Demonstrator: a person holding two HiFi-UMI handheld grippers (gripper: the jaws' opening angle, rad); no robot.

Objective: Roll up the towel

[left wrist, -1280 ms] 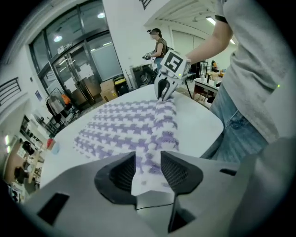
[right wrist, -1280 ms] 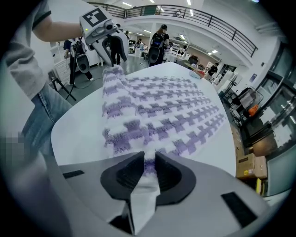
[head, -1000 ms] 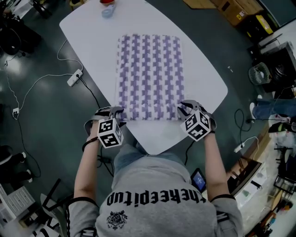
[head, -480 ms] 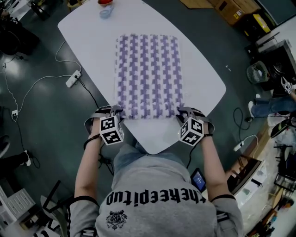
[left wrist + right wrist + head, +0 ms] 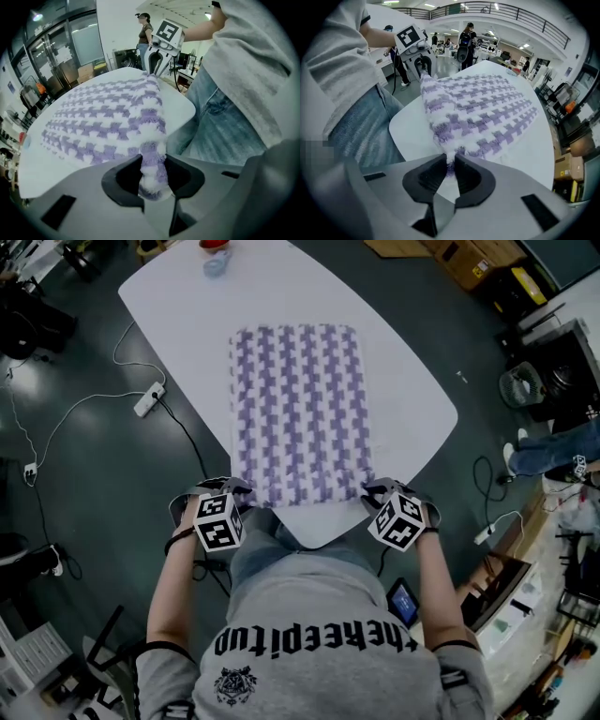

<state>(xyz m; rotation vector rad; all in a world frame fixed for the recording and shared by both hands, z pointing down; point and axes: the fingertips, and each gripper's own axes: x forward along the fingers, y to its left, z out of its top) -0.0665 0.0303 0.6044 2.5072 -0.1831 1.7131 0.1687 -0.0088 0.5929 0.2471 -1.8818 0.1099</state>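
Head view: logged towel [image 5: 298, 413] spread on counter [image 5: 187, 320], near corners hidden beneath left tongs [image 5: 152, 174] and right tongs [image 5: 449, 169]; both just closed further, each pinched on one corner.

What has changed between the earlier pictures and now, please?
The left gripper and right gripper slid toward the person; their jaws have just been closing and now pinch the near corners of the towel, which was dragged nearer the table edge. The towel stays spread and unrolled; the table has not moved.
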